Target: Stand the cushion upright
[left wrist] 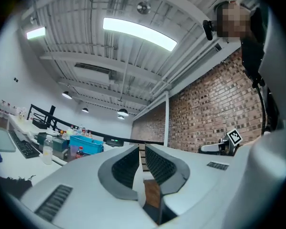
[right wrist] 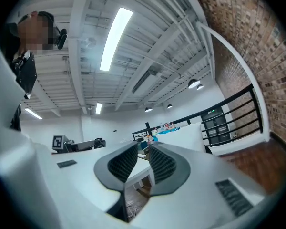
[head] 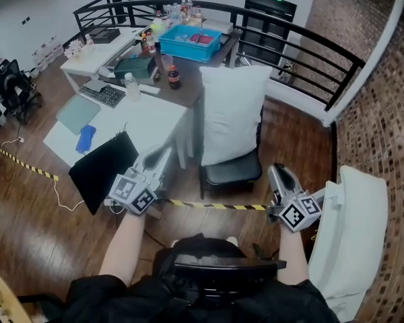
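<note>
The white cushion [head: 232,113] stands upright on the seat of a black chair [head: 232,173], leaning back toward the desk. My left gripper [head: 163,155] hovers left of the chair, clear of the cushion. Its jaws are drawn together with nothing between them [left wrist: 142,149]. My right gripper [head: 277,172] is to the right of the seat, also apart from the cushion. Its jaws are nearly closed and hold nothing [right wrist: 143,149]. Part of the cushion [right wrist: 183,130] shows past the right jaw in the right gripper view.
A white desk [head: 141,120] with a keyboard, bottles and a blue bin [head: 188,42] stands behind and left of the chair. A black railing [head: 310,46] runs behind. Striped tape [head: 215,206] crosses the wooden floor. A second white cushion [head: 353,234] is at right.
</note>
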Demonstrator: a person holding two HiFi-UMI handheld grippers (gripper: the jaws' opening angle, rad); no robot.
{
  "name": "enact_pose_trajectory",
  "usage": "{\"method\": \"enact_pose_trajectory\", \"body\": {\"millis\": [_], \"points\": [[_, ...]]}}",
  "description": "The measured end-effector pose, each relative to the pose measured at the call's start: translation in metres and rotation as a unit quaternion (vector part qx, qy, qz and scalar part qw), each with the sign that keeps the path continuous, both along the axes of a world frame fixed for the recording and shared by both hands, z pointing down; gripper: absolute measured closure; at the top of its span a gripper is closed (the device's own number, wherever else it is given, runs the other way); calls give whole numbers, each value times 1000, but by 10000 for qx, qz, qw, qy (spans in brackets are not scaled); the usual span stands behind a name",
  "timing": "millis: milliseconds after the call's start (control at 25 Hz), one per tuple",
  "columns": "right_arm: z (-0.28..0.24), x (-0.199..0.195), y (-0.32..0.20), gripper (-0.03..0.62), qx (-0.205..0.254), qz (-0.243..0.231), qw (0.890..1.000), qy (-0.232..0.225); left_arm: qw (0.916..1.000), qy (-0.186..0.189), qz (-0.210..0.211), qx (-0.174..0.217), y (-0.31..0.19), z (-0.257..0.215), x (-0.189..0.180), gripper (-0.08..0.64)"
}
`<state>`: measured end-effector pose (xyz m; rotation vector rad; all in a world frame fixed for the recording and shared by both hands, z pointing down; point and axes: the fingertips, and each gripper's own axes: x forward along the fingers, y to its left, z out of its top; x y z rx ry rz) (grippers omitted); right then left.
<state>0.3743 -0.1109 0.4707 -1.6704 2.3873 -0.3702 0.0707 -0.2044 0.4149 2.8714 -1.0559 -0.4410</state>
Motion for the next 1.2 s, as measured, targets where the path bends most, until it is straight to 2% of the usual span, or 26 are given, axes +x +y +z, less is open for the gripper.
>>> {"method": "enact_pose_trajectory", "body": {"millis": [40, 160, 280, 400, 560, 720, 800, 840, 960, 1200], "points": [[-1, 1, 1, 536, 23, 128, 9999, -89, 9998, 69, -165, 11, 1, -4, -10, 515], [-1, 2, 9, 557, 64, 408, 9988, -245, 9978, 239, -609, -126, 8, 2, -38, 517], [16, -1, 22, 573, -38, 435, 9990, 49, 9952, 345, -895, -195, 18, 15, -58, 517], [33, 6, 28, 588, -193, 543, 9981, 213, 9939, 260, -1067, -105, 24, 22, -65, 517], [40, 15, 33, 589, -245, 640, 9976, 48, 9968, -56, -772, -199, 35, 43, -47, 517], [48, 13, 36, 589, -305, 720, 9968, 135, 9974, -192, -610, -345, 36, 61, -32, 517], [51, 14, 34, 589, -329, 754, 9965, 117, 9973, -87, -645, -347, 32, 58, -31, 517], [52, 16, 33, 589, -329, 765, 9965, 89, 9970, 24, -704, -321, 28, 53, -32, 557], [52, 21, 26, 589, -279, 781, 9965, 91, 9958, 250, -855, -217, 18, 40, -34, 557], [46, 22, 16, 589, -118, 782, 9968, 87, 9964, 207, -809, -122, 15, 36, -30, 557]]}}
